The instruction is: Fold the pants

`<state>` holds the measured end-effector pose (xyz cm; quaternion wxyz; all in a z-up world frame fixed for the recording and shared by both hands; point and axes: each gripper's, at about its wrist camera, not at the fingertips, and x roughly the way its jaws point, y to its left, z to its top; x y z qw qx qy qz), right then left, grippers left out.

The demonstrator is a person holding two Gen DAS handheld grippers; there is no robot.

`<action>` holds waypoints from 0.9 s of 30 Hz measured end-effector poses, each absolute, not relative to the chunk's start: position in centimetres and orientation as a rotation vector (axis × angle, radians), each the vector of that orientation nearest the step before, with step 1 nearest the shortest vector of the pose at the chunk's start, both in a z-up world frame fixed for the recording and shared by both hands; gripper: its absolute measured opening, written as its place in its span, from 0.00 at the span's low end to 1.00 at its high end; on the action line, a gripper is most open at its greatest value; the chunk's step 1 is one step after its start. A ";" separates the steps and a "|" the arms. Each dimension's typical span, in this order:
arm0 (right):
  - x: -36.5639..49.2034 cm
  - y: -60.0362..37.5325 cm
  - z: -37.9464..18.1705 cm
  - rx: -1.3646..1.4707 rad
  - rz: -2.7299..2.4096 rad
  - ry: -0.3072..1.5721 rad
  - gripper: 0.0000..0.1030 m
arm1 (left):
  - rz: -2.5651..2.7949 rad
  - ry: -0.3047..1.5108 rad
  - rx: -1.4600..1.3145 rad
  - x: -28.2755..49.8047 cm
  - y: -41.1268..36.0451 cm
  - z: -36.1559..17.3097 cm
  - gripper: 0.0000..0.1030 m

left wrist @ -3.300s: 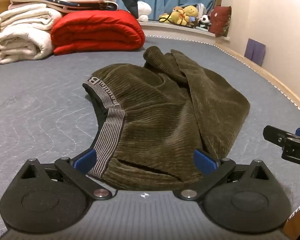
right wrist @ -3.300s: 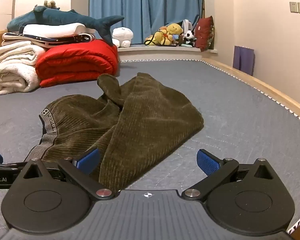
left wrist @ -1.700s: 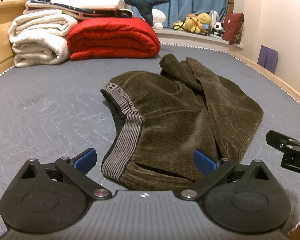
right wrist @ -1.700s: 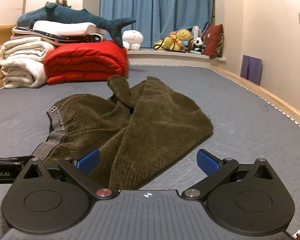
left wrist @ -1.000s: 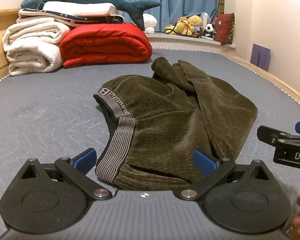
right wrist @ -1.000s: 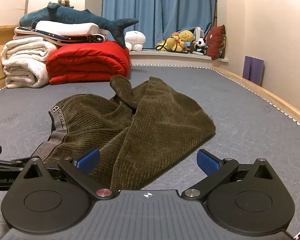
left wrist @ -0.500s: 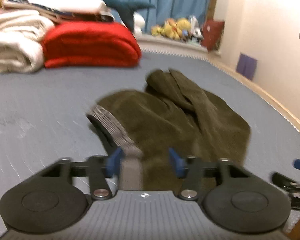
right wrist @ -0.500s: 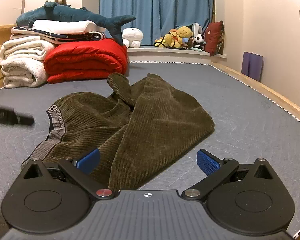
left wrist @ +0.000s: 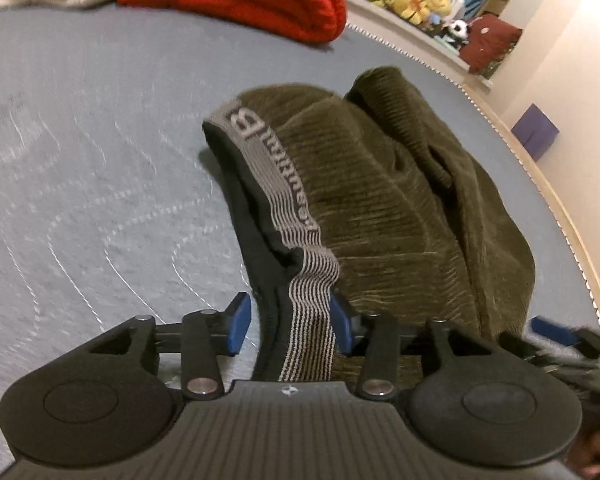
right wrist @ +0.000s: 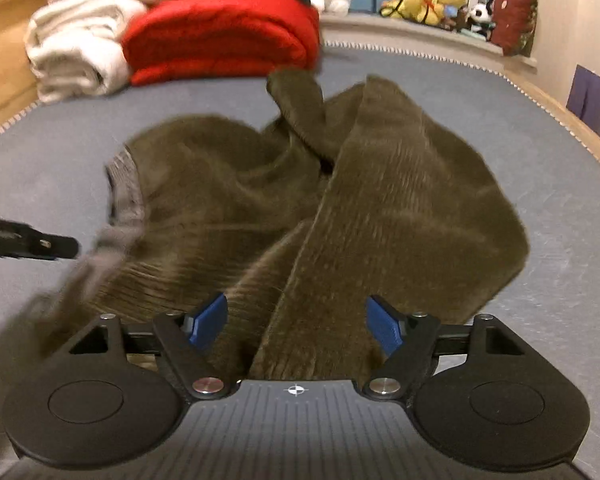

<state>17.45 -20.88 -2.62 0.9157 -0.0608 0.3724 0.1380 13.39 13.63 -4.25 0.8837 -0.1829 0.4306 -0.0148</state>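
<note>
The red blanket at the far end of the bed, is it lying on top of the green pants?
No, the folded red blanket sits apart from the olive pants, with bare grey mattress showing around them.

Only lettering in view is on the grey striped waistband (left wrist: 278,184) of the olive corduroy pants (left wrist: 380,200): dark woven characters run along the band, seen upside down from the left wrist. A large "B" at the far end reads; remaining letters too distorted to make out. In the right wrist view the band is blurred, nothing legible.
</note>
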 end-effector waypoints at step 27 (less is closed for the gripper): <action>16.8 -24.8 -2.9 -0.274 0.180 0.802 0.08 | -0.136 0.788 -0.255 11.3 12.5 -3.8 0.19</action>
